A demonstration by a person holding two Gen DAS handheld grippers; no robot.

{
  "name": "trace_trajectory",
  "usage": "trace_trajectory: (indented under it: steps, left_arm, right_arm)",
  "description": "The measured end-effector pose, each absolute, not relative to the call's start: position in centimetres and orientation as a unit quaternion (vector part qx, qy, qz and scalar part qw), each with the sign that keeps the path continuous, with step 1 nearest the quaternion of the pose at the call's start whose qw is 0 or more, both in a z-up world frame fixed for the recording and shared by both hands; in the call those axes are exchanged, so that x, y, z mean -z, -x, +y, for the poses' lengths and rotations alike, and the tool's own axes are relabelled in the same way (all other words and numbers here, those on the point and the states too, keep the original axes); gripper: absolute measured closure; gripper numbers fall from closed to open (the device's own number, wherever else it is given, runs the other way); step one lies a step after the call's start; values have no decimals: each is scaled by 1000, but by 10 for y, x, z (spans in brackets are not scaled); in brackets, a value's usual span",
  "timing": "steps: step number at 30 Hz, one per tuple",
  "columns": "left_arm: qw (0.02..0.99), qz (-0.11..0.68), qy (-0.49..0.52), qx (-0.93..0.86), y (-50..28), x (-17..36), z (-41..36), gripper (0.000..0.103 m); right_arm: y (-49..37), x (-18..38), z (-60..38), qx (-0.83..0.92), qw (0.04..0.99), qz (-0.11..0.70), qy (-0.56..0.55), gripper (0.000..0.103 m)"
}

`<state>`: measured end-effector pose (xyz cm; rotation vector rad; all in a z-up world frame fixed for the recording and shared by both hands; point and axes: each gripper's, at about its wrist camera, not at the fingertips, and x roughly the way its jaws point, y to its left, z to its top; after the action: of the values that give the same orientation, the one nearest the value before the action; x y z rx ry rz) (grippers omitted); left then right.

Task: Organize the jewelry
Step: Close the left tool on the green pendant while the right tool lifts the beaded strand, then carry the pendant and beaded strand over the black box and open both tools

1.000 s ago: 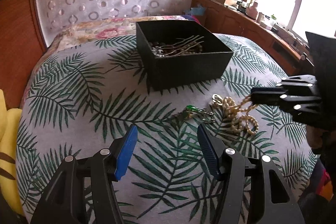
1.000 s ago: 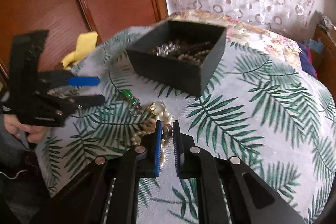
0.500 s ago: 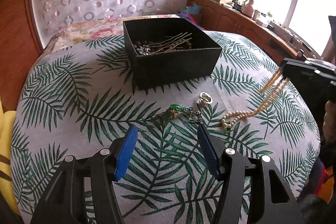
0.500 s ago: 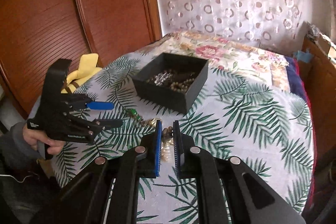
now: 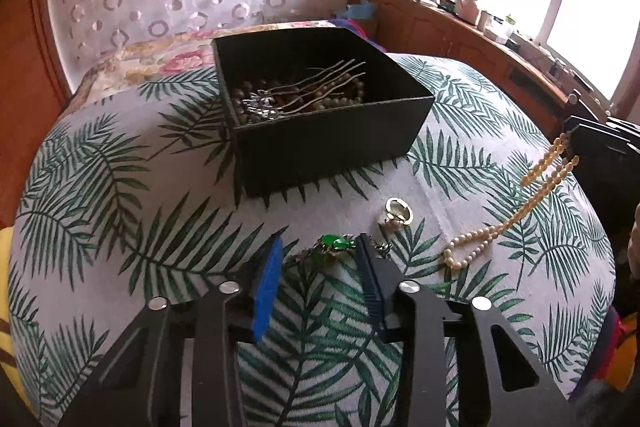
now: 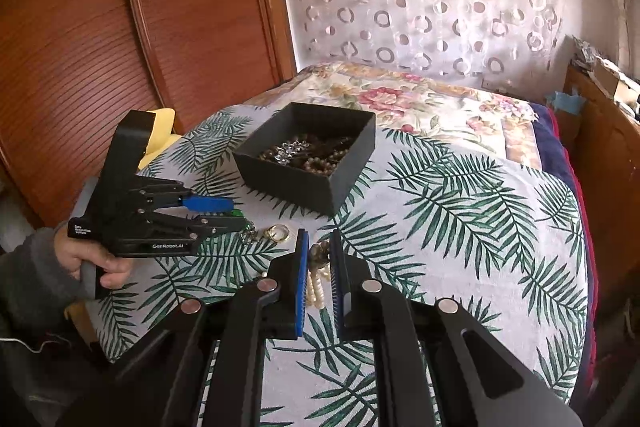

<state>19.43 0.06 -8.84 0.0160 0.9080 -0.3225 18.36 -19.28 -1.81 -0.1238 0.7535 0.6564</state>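
1. The right gripper (image 6: 318,279) has its two blue-padded fingers pressed together on one end of the long cream pearl necklace (image 5: 516,215). That end is lifted off the bed.
2. The rest of the pearl necklace slopes down from the right gripper to the palm-leaf bed cover (image 5: 120,195). Its low end lies in a small curl on the cloth, near the gold ring (image 5: 398,213).
3. The long line of the necklace runs from high on the right down to low in the middle, as the left camera sees it. Its loose end points toward the green-stone chain (image 5: 334,245).
4. The left gripper (image 5: 318,277) is spread wide and holds nothing. Its fingers sit on either side of the green-stone chain, low over the cloth. I cannot tell if they touch it.
5. The square black box (image 5: 332,147) sits farther back on the bed cover, well apart from the ring. It already has brown beads and thin hair sticks inside.
6. What could go wrong: the trailing end may drag and catch the ring or the chain, because they lie close by.
7. The beads are round and smooth, so I think they could slip out of the pads.
8. The hanging end may swing and fall outside the box wall.
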Motion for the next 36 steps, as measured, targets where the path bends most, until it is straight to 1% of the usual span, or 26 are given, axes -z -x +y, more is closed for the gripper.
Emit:
trace_trajectory:
  steps: [1,3,4,5,15,25,36]
  left_arm:
    - [887,435,-9,155,-194,89,0,73]
    - [886,436,-11,159,-195,90,-1,88]
    - [885,437,-9,163,-195,89,-1,88]
    - [885,435,-7,166,-193,87,-1,96]
    - [895,411,13,172,-173,61,11,96]
    - [916,362,17,174,-160,20,15,96]
    - [931,322,5,169,-168,-16,10,96]
  right_arm:
    - [-184,19,-194,-314,876,362,58,91]
    - [-185,21,-195,-313,876,364,56,91]
    - [-184,22,-196,-312,875,365,55,91]
    - [-184,22,-197,-313,875,365,54,91]
    - [-184,17,-200,-313,877,360,48,91]
    - [-177,-25,-191,-325,889,318,61,91]
    - [-183,-74,-176,-336,900,266,74,91]
